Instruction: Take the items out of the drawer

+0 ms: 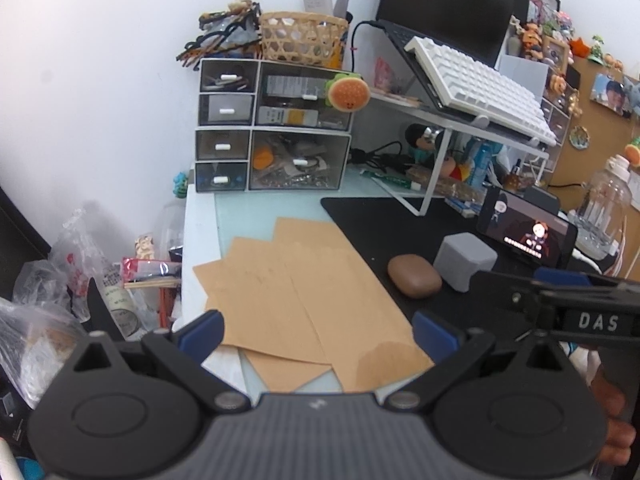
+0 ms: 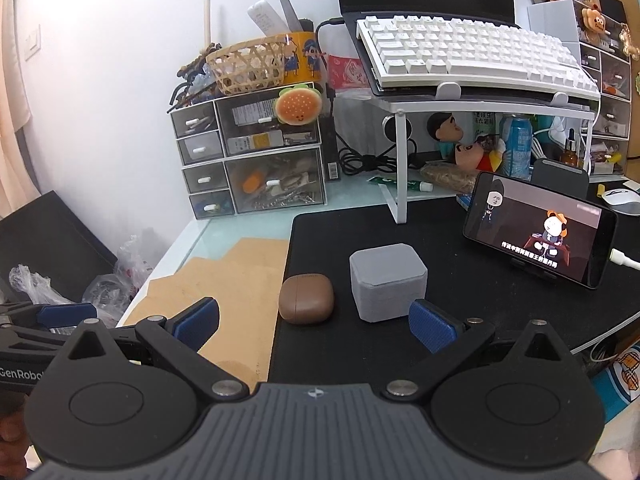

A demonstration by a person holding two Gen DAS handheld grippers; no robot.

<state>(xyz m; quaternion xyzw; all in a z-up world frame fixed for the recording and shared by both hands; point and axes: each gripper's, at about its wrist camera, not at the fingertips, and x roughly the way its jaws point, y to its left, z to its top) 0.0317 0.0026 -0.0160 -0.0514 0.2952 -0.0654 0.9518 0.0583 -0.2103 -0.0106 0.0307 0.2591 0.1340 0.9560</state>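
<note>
Both wrist views low over desk, facing drawer unit (image 1: 272, 128)

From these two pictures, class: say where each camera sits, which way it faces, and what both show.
Left wrist: on the left gripper, open, facing the drawer unit across brown paper; the right gripper and a hand show at right.
Right wrist: on the right gripper, open, facing the brown case and grey box; the left gripper's tip shows at left.
Shared: drawer unit, case, box, phone, keyboard.
</note>
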